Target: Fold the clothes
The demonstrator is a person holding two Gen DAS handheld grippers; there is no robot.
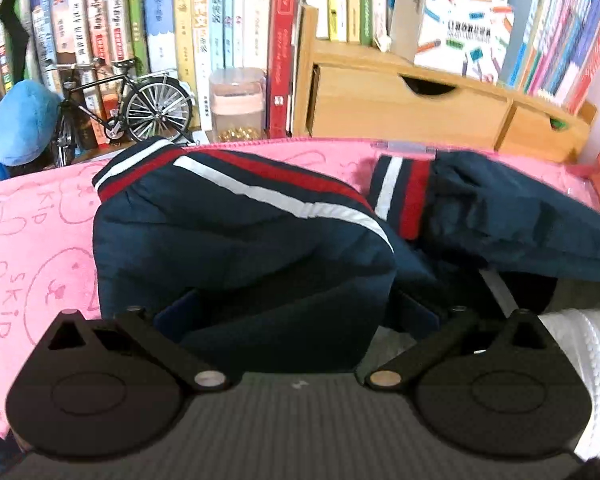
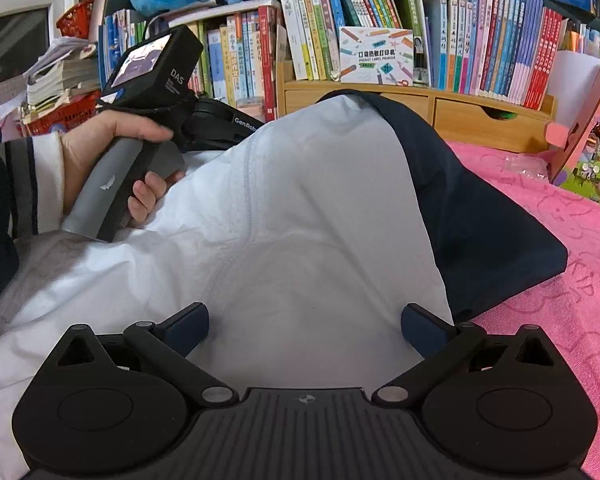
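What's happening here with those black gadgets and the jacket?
A person is folding a navy jacket with red and white stripes on a pink towel, holding a gripper tool in each hand. The left gripper has its fingers spread around a bunched navy fold. The right gripper is open too, its fingers either side of the jacket's white lining. The person's left hand shows on its tool's grey handle. The fold isn't finished yet.

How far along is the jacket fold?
Early to midway, I'd judge. Done: the navy jacket lies on the pink towel with its striped sleeves turned in. In hand: nothing; left gripper and right gripper stand open over the white lining. Left: folding the body over.
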